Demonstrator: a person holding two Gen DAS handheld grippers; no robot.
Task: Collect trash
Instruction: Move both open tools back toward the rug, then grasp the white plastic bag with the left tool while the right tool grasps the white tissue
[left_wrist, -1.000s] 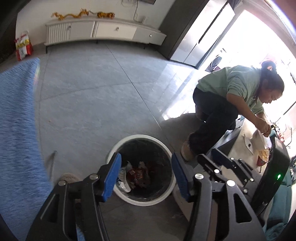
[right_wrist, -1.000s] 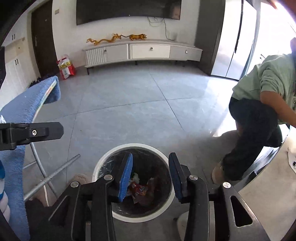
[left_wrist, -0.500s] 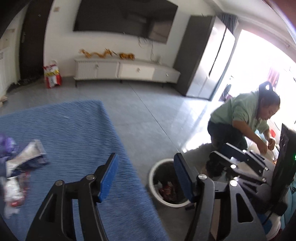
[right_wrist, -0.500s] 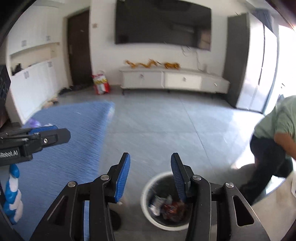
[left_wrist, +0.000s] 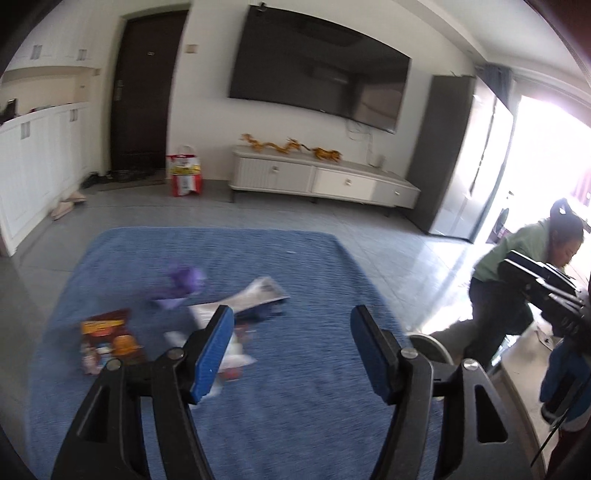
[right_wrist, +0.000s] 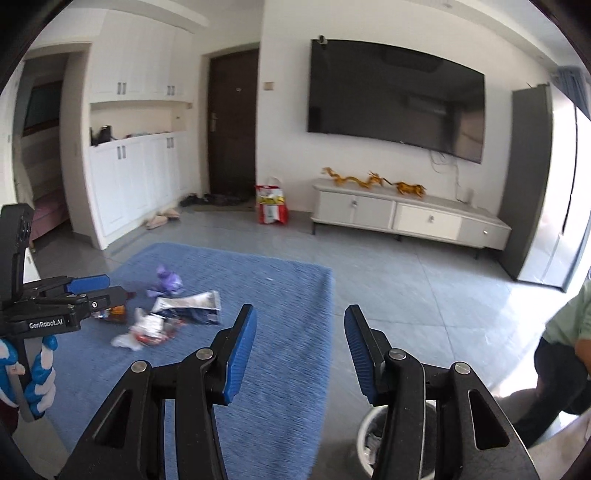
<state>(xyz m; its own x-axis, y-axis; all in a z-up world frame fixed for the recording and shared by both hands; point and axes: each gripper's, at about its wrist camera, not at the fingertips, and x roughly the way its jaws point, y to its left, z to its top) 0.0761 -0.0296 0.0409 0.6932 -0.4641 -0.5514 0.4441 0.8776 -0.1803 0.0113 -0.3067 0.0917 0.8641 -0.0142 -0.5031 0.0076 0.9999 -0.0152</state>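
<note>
Trash lies on a blue cloth surface (left_wrist: 295, 258): a purple crumpled wrapper (left_wrist: 184, 282), a silver packet (left_wrist: 258, 291), a red-orange packet (left_wrist: 110, 336) and a white-red wrapper (left_wrist: 232, 354). My left gripper (left_wrist: 291, 321) hovers over the cloth near this pile, its jaws opening with nothing between them. My right gripper (right_wrist: 300, 321) is open and empty above the cloth's right edge. The right wrist view shows the same purple wrapper (right_wrist: 168, 280), silver packet (right_wrist: 188, 301) and white-red wrapper (right_wrist: 147, 328), with the left gripper (right_wrist: 110, 288) just above them. The white trash bin (right_wrist: 369, 435) stands on the floor below, trash inside.
A person in a green top (left_wrist: 517, 254) crouches on the floor at the right, near the bin's rim (left_wrist: 428, 345). Grey tiled floor lies beyond the cloth. A white TV cabinet (right_wrist: 410, 218), a red bag (right_wrist: 271, 206) and white cupboards stand along the far walls.
Both grippers have risen and swung left, from over the bin to over the blue cloth. The trash pile has come into view. Both pairs of jaws stand wider.
</note>
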